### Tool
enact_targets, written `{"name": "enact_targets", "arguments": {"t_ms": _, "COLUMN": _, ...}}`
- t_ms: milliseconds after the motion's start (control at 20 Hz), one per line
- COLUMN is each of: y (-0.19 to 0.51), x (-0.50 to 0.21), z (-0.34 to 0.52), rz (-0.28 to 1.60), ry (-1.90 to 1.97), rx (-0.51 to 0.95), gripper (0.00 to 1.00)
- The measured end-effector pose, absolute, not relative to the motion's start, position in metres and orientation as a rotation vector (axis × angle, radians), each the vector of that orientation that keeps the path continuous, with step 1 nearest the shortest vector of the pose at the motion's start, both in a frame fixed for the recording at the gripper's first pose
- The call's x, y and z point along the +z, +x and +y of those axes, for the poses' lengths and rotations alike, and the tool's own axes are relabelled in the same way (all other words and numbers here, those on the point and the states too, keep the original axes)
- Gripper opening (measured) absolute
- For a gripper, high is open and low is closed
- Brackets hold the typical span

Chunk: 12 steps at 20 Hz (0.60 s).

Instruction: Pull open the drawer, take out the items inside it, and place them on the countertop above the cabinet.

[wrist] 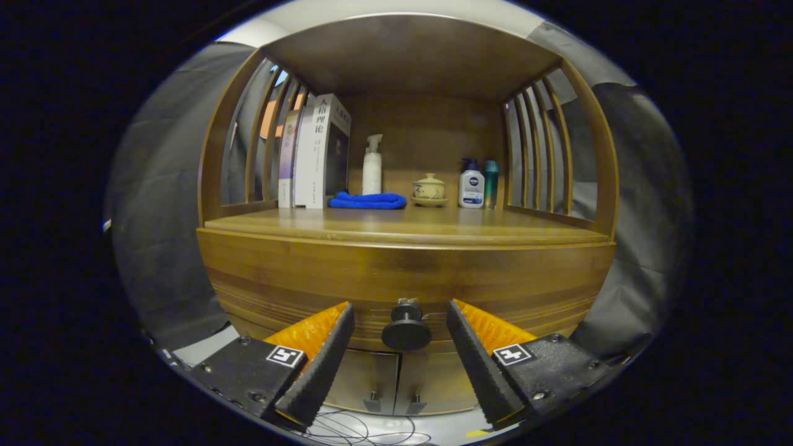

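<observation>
You hold the gripper (401, 337) with its fingers wide open and empty, one on each side of the drawer knob (406, 328), so they can squeeze it and pull.

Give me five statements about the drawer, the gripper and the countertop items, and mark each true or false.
1. The drawer is closed. True.
2. The gripper is shut on the drawer knob. False: its fingers are open, the knob between them, untouched.
3. A blue cloth lies on the countertop. True.
4. The books lie flat. False: they stand upright beside the cloth.
5. The lidded cup sits on a saucer. True.
</observation>
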<state>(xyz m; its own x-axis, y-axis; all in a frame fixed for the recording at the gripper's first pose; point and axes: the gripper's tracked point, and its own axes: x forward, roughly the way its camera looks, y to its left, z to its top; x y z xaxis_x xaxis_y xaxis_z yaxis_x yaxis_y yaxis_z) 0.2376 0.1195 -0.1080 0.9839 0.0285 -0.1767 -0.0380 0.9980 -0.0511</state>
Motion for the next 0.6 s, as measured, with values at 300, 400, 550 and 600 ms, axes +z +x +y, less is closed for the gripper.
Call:
{"name": "enact_targets", "arguments": {"t_ms": 300, "y": 0.25, "x": -0.12, "z": 0.113, "rz": 0.18, "ry": -0.008, "rx": -0.008, "gripper": 0.63}}
{"name": "enact_targets", "arguments": {"t_ms": 400, "y": 0.249, "x": -0.119, "z": 0.113, "rz": 0.189, "ry": 0.008, "rx": -0.016, "gripper": 0.49}}
{"name": "enact_targets", "arguments": {"t_ms": 550, "y": 0.249, "x": -0.117, "z": 0.115, "rz": 0.205, "ry": 0.025, "rx": -0.018, "gripper": 0.44}}
{"name": "enact_targets", "arguments": {"t_ms": 600, "y": 0.249, "x": -0.117, "z": 0.114, "rz": 0.206, "ry": 0.023, "rx": -0.013, "gripper": 0.43}}
